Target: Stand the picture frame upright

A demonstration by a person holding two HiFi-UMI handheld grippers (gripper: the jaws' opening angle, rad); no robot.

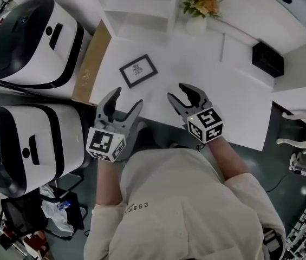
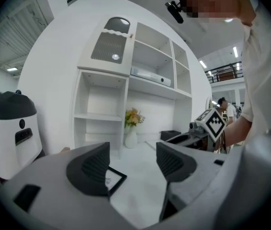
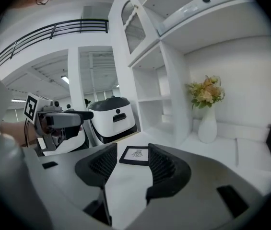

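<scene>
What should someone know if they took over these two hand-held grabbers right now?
Left gripper: open, empty, hovering over the near edge of the white table.
Right gripper: open, empty, beside it.
Picture frame: lying flat, face up, on the table just ahead of both grippers, touched by neither.
Done: nothing yet.
Left: reach forward, grip the frame, stand it upright, let go.
</scene>
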